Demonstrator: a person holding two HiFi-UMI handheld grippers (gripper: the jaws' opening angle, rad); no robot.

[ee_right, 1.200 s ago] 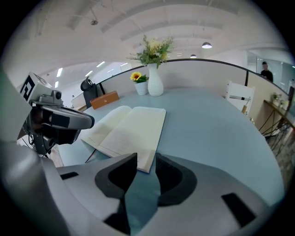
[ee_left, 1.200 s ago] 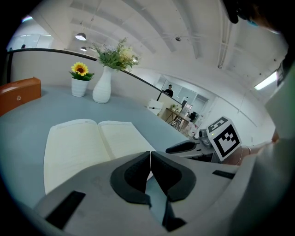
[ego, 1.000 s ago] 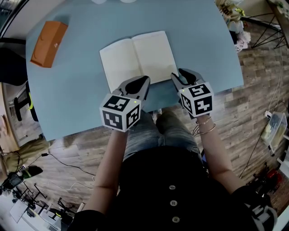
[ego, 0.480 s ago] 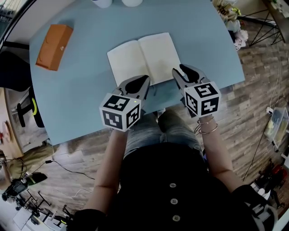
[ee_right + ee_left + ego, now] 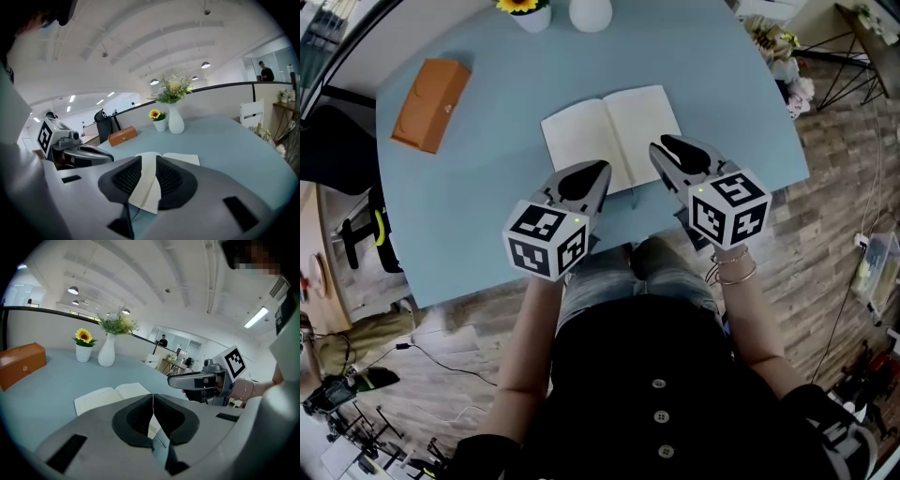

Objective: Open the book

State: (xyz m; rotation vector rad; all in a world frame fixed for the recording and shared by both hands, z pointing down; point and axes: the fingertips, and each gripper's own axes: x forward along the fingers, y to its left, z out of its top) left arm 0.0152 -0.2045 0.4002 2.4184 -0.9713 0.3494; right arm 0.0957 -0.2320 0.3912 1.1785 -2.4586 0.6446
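At the left, an orange box (image 5: 432, 91) lay on the blue counter (image 5: 478, 197). Our left gripper (image 5: 596, 172), jaws pressed together and empty, sat at the near edge of the book (image 5: 614, 127), which lay open and flat mid-counter. Our right gripper (image 5: 666, 148), jaws narrowly apart, held nothing above the right page's near corner.

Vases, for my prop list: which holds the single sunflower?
The short white vase, leftmost in the left gripper view; the taller vase beside it holds a leafy bunch.
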